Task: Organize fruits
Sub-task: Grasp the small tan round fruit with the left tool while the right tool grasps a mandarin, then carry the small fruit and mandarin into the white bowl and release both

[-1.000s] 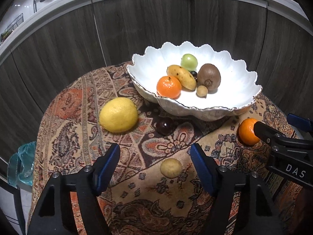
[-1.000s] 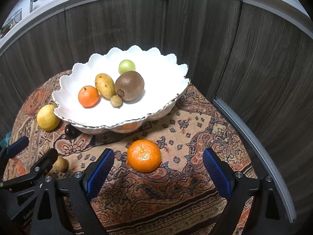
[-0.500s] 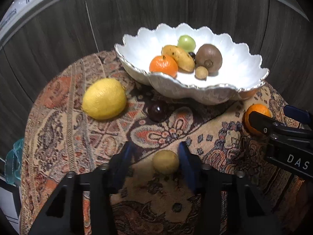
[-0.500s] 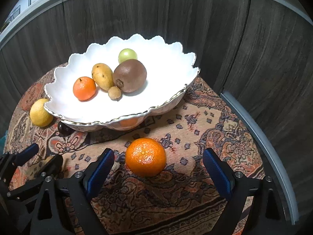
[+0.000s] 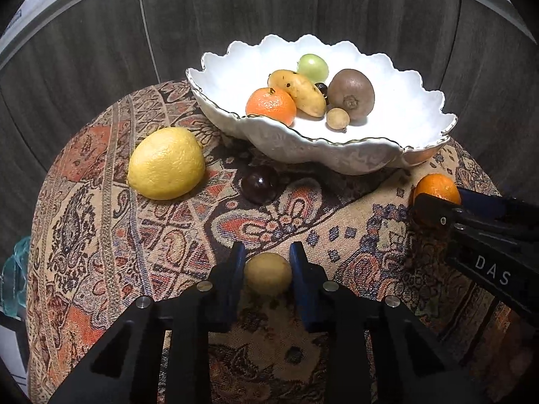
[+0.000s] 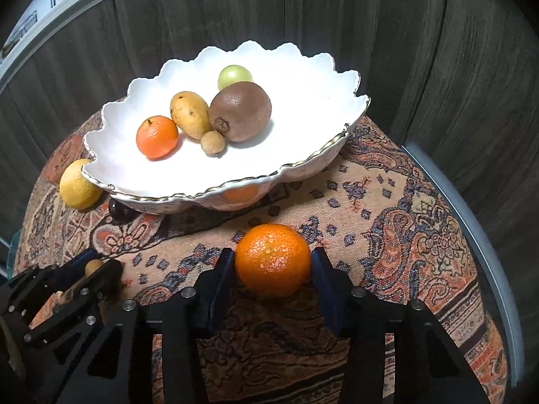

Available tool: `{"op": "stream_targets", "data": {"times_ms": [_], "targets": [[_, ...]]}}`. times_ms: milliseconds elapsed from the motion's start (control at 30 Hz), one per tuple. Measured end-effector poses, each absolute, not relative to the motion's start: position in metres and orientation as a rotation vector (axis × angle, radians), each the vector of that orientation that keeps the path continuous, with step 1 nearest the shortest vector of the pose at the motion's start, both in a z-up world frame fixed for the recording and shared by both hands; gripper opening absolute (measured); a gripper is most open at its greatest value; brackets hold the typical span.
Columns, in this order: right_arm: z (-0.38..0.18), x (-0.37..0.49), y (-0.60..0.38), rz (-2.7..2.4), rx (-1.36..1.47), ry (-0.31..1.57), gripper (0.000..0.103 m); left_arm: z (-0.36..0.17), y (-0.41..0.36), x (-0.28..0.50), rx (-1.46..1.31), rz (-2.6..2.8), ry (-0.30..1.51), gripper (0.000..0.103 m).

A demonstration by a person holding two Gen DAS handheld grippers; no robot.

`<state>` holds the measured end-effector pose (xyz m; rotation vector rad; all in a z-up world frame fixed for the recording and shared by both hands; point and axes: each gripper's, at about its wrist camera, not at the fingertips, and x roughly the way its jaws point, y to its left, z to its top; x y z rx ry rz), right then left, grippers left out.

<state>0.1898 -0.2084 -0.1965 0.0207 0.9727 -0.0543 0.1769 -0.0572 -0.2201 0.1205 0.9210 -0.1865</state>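
1. The left gripper (image 5: 267,262) is seen closed narrow on a small tan round fruit (image 5: 267,277); its blue pads (image 5: 235,262) sit against the fruit's two sides, and the fruit rests on the patterned cloth (image 5: 101,235).
2. The right gripper (image 6: 273,266) is seen with its jaws closing around a loose mandarin (image 6: 273,259); the pads appear to touch its flanks, though firm pressure cannot be confirmed. The mandarin also lies on the cloth.
3. Both fruits are near-spherical, so no long axis has to be matched by either grip.
4. The white scalloped bowl (image 5: 337,155) lies ahead of and above both grippers, well apart from the left one and somewhat nearer the right one. In the left wrist view it stands up and to the right; in the right wrist view, up and to the left.
5. The coming move is judged to turn on that relation: each fruit must be lifted clear of the raised gilt rim before being carried forward and inward, and the two paths converge over the bowl.
6. Inside the bowl a mandarin, a yellow oblong fruit, a brown kiwi-like fruit (image 6: 241,116), a green fruit and a small tan one are clustered; bare white space is left towards the near and right rim.
7. Left on the cloth are a lemon (image 5: 166,163) and a dark cherry-like fruit (image 5: 259,185), both nearer the left gripper.
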Motion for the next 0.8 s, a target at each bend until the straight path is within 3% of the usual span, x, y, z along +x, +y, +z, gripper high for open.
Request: {"op": "stream_targets", "data": {"times_ms": [800], "targets": [[-0.129,0.162,-0.204,-0.048,0.022,0.856,0.045,-0.153,-0.055,0.163,0.139,-0.183,0.820,0.027]]}}
